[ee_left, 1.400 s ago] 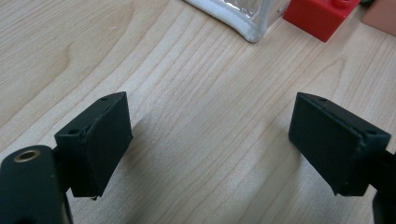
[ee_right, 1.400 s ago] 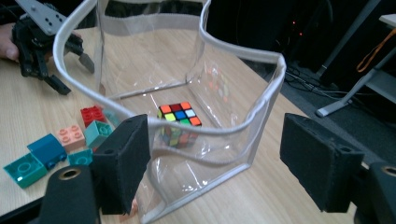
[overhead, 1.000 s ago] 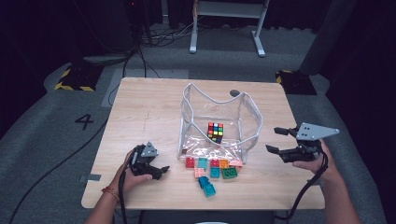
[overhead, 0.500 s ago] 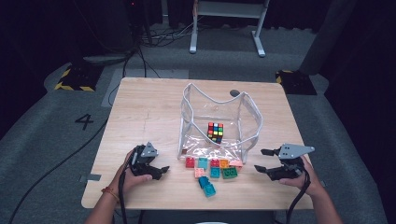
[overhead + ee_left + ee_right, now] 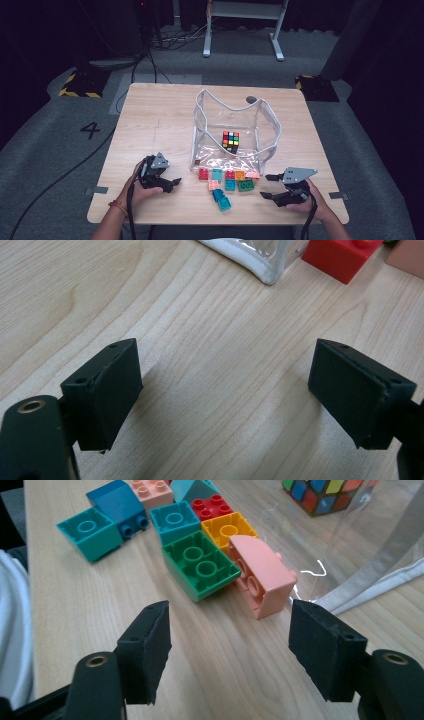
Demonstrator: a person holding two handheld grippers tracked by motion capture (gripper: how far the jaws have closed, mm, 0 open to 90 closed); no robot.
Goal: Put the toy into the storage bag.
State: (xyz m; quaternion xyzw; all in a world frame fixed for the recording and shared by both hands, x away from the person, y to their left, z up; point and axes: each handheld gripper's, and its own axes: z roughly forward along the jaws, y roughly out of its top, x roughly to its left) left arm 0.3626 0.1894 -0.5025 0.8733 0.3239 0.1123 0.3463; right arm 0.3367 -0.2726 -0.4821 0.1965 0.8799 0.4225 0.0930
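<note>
Left tongs [image 5: 172, 182]: lying low on the surface [image 5: 160, 120], jaws apart and empty, bricks [image 5: 227, 181] off to their right. Right tongs [image 5: 267, 186]: jaws apart, just been narrowing with nothing between; facing the pink brick [image 5: 262, 577] straight ahead, nearer hand.

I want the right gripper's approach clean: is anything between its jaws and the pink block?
Nothing visible. The right gripper stands open, facing the pink block across bare table. The green block touches its far side.

red brick [image 5: 344, 260] cut by top edge, puzzle cube [image 5: 327, 494] cropped at top
</note>
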